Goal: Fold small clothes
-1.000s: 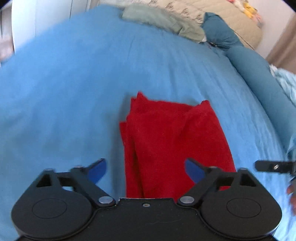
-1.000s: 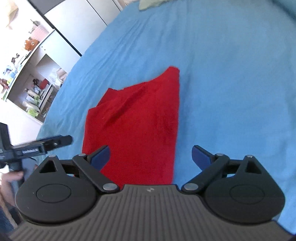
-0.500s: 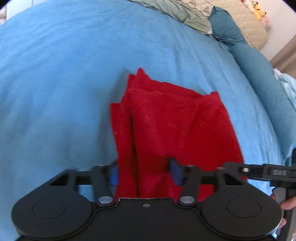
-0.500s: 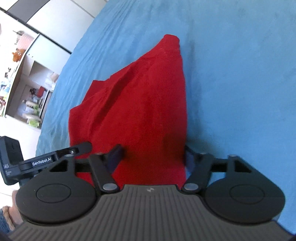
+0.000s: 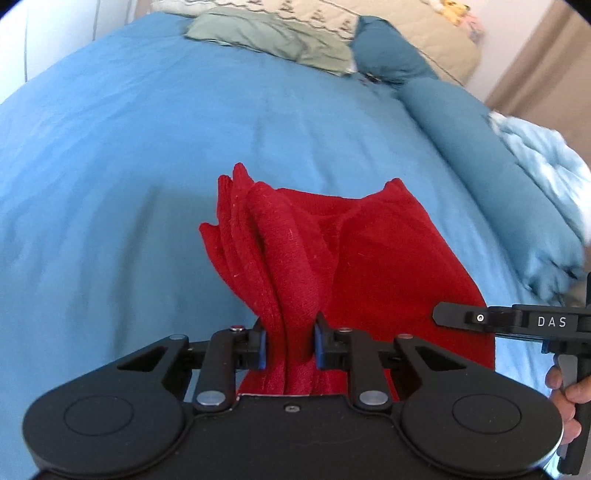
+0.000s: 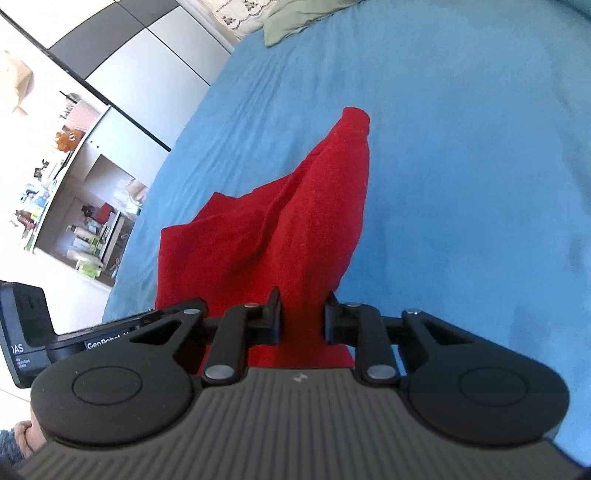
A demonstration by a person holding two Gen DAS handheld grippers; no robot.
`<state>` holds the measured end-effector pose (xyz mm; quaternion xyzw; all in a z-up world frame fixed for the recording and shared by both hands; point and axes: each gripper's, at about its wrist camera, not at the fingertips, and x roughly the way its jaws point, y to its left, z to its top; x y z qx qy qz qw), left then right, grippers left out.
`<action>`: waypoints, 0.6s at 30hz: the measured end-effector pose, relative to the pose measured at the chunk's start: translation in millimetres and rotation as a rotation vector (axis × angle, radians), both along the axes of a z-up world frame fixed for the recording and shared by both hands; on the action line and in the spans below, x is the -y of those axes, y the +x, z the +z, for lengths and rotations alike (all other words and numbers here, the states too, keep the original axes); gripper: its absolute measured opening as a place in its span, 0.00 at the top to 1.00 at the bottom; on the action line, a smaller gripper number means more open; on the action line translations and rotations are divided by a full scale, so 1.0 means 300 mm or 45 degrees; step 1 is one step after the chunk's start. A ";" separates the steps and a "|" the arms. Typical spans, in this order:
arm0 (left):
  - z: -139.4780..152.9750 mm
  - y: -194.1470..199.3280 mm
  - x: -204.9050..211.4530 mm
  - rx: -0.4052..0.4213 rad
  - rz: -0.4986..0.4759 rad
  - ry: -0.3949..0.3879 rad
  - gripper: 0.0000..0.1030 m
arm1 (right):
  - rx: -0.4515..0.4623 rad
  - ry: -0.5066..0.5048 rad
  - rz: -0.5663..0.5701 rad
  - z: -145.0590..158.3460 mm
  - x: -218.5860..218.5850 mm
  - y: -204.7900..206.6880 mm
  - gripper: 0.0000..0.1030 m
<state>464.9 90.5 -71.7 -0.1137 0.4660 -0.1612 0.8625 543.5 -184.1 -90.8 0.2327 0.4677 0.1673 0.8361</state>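
Note:
A red knit garment (image 5: 369, 258) lies partly folded on the blue bedsheet (image 5: 129, 147). My left gripper (image 5: 290, 349) is shut on its near left edge, bunching several layers between the blue pads. My right gripper (image 6: 303, 319) is shut on the near right edge of the same red garment (image 6: 295, 221). The near edge is lifted off the sheet; the far end still rests on it. The right gripper's body shows at the right of the left wrist view (image 5: 517, 321).
A grey-green cloth (image 5: 273, 40) and a beige quilt (image 5: 406, 22) lie at the bed's far end. A teal bolster (image 5: 480, 140) and a pale blue blanket (image 5: 546, 166) run along the right. White cupboards and shelves (image 6: 74, 184) stand left of the bed.
Both grippers went from open above the garment to shut on its near edge. The near edge has since risen off the sheet, bunching the cloth.

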 end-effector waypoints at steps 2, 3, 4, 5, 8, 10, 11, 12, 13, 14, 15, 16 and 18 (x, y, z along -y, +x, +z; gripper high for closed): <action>0.005 -0.067 0.055 -0.008 -0.034 0.010 0.76 | -0.011 -0.026 -0.007 0.041 0.051 -0.093 0.65; 0.001 -0.113 0.089 -0.015 -0.053 0.016 0.76 | -0.020 -0.042 -0.009 0.053 0.071 -0.136 0.65; -0.007 -0.146 0.110 -0.024 -0.060 0.014 0.76 | -0.029 -0.059 -0.011 0.060 0.091 -0.180 0.65; -0.021 -0.175 0.133 -0.033 -0.063 0.009 0.76 | -0.040 -0.076 -0.013 0.058 0.107 -0.228 0.65; -0.085 -0.252 0.203 -0.057 -0.087 0.027 0.75 | -0.065 -0.093 -0.041 0.014 0.166 -0.344 0.65; -0.123 -0.284 0.239 -0.064 -0.097 0.064 0.71 | -0.078 -0.077 -0.060 -0.031 0.205 -0.404 0.63; -0.129 -0.300 0.258 -0.054 -0.097 0.107 0.68 | -0.076 -0.071 -0.067 -0.050 0.221 -0.428 0.58; -0.129 -0.312 0.270 -0.032 -0.089 0.164 0.61 | -0.073 -0.074 -0.078 -0.071 0.236 -0.453 0.55; -0.126 -0.331 0.271 -0.002 -0.079 0.216 0.57 | -0.078 -0.094 -0.088 -0.085 0.249 -0.470 0.36; -0.118 -0.349 0.267 0.037 -0.073 0.244 0.46 | -0.081 -0.128 -0.098 -0.095 0.259 -0.486 0.19; -0.110 -0.369 0.261 0.081 -0.068 0.260 0.33 | -0.064 -0.167 -0.112 -0.101 0.268 -0.505 0.14; -0.105 -0.386 0.254 0.114 -0.060 0.270 0.28 | -0.033 -0.200 -0.117 -0.097 0.268 -0.522 0.08; -0.111 -0.417 0.248 0.161 -0.062 0.309 0.25 | 0.026 -0.261 -0.088 -0.092 0.275 -0.554 0.06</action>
